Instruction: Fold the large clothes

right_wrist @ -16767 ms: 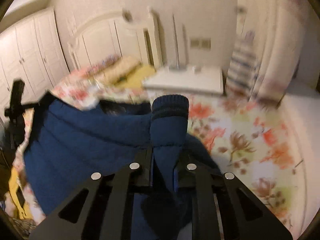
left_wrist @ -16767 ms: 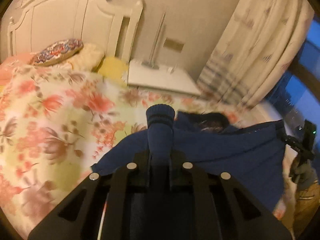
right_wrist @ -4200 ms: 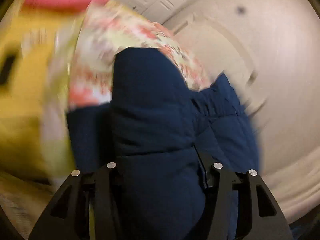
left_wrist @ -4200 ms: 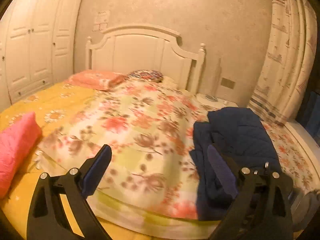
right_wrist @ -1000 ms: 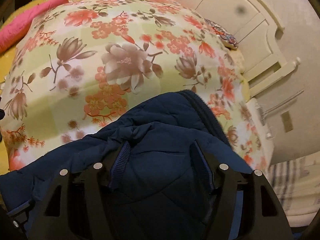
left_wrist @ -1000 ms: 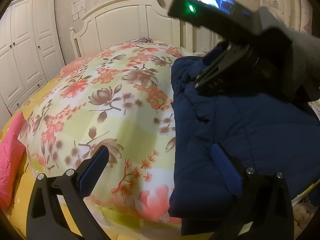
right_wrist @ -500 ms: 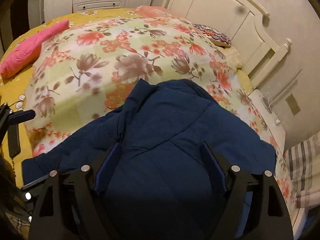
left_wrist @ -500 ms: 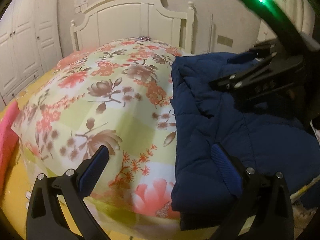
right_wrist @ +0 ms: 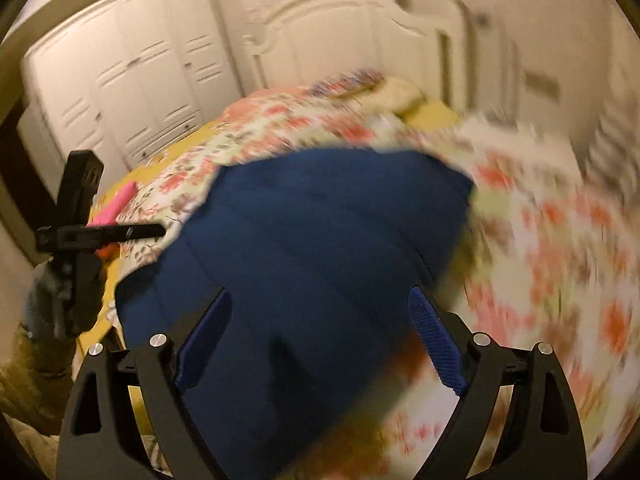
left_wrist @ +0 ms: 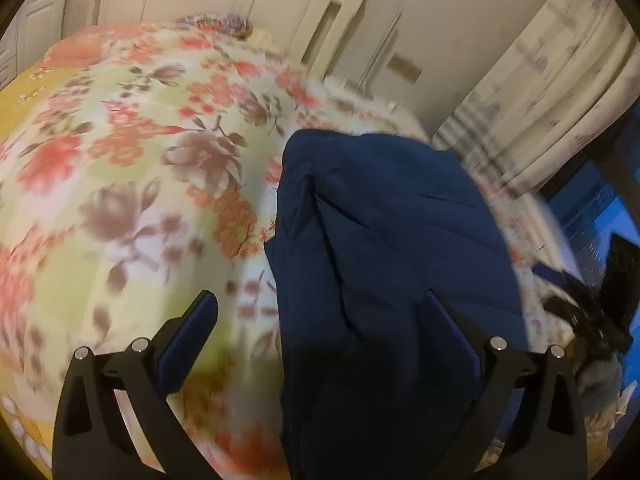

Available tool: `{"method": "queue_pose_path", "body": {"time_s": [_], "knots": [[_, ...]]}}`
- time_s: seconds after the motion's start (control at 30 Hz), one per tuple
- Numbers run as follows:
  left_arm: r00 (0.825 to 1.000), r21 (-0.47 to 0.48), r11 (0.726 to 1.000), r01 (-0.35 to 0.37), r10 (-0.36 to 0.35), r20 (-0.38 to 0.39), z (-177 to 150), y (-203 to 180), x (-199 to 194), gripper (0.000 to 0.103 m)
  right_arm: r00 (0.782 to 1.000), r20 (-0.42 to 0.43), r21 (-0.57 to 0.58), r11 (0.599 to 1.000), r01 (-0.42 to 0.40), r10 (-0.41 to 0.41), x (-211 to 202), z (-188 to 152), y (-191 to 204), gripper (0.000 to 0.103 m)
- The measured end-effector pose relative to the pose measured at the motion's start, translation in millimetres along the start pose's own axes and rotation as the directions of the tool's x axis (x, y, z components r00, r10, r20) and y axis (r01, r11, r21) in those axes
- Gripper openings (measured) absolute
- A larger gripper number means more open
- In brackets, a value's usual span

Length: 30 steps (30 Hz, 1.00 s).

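A dark blue padded jacket (left_wrist: pixel 384 240) lies folded on the floral bedspread (left_wrist: pixel 120 168) near the bed's foot edge. My left gripper (left_wrist: pixel 320 336) is open and empty, its fingers straddling the jacket's left edge from just above. In the right wrist view the jacket (right_wrist: pixel 320 240) fills the middle. My right gripper (right_wrist: pixel 320 344) is open and empty over the jacket's near end. The left gripper also shows there at the far left (right_wrist: pixel 80 232). Both views are blurred by motion.
A white headboard (right_wrist: pixel 360 32) and a wardrobe (right_wrist: pixel 120 80) stand behind the bed. A pink pillow (right_wrist: pixel 116 204) lies at the left. A bedside table (right_wrist: pixel 520 140) and curtains (left_wrist: pixel 560 80) are on the right. The bed's foot edge is close below both grippers.
Both grippers have swung round and come closer to the jacket's near end. Both stay open. The jacket lies as before.
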<state>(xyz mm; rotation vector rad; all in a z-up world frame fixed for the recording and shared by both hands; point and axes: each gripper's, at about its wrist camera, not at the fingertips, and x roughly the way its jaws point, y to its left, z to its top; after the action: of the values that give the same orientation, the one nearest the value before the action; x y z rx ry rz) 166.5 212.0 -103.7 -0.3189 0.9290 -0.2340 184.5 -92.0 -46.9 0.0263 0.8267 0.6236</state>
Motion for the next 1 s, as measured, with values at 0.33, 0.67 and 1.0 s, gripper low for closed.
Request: {"method": "queue_pose_path", "body": {"time_s": [0.33,0.67,1.0], "knots": [[0.996,0.090,0.996,0.028,-0.020,-0.083,0.7,-0.5,39.9,0.101,0.950,-0.057,0.312,0.909,-0.276,0.308,43.6,-39.4,-34.2,0.087],[0.979,0.019,0.981,0.195,-0.193,-0.063,-13.4,16.7,61.1,0.101,0.949,-0.082,0.299,0.915,-0.269,0.306,61.5,-42.7,-13.7,0.099],[0.978,0.116,0.971,0.207,-0.209,0.002,-21.3,-28.8,44.6,0.043,0.969,0.064,0.126,0.961,-0.245,0.239,23.2,-54.5,0.5,0.079]]}}
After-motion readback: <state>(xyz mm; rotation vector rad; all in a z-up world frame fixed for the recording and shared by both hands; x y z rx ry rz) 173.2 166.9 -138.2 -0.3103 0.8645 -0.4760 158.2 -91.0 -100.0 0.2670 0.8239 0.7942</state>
